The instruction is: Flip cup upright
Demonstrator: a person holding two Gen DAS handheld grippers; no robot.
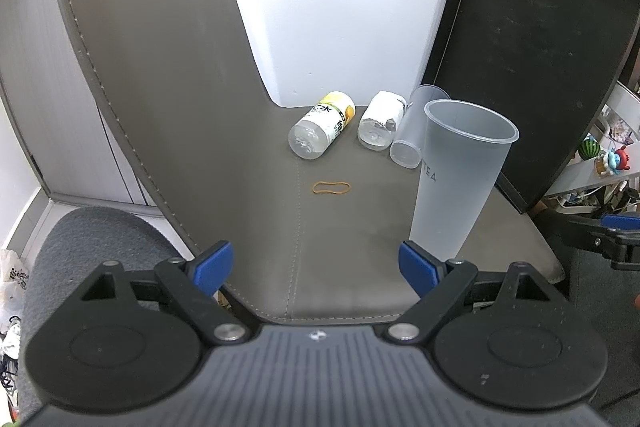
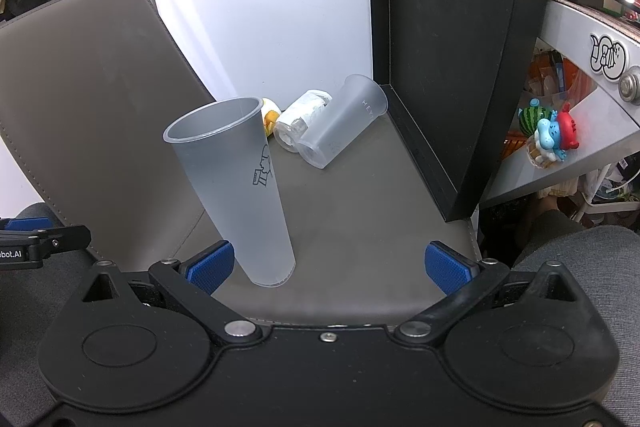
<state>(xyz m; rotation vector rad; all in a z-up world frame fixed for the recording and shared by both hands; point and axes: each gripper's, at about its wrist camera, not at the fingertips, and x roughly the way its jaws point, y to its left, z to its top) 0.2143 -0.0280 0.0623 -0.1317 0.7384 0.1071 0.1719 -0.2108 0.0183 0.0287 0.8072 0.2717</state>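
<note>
The frosted cup [image 2: 240, 187] is standing mouth-up on the grey chair seat [image 2: 360, 227], near the front edge. A second frosted cup [image 2: 344, 119] lies on its side further back, right beside two tipped-over bottles [image 1: 322, 125] and a black board [image 2: 452, 47] leaning at the seat's right. A rubber band [image 1: 331, 187] sits mid-seat. The left gripper [image 1: 316, 269] and the right gripper [image 2: 330, 265] both hang spread wide, gripping nothing, with the upright cup just off a blue pad [image 2: 210, 267].

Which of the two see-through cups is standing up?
The near cup, mouth up, close to the claws. The far cup lies on its side beside the black board.
</note>
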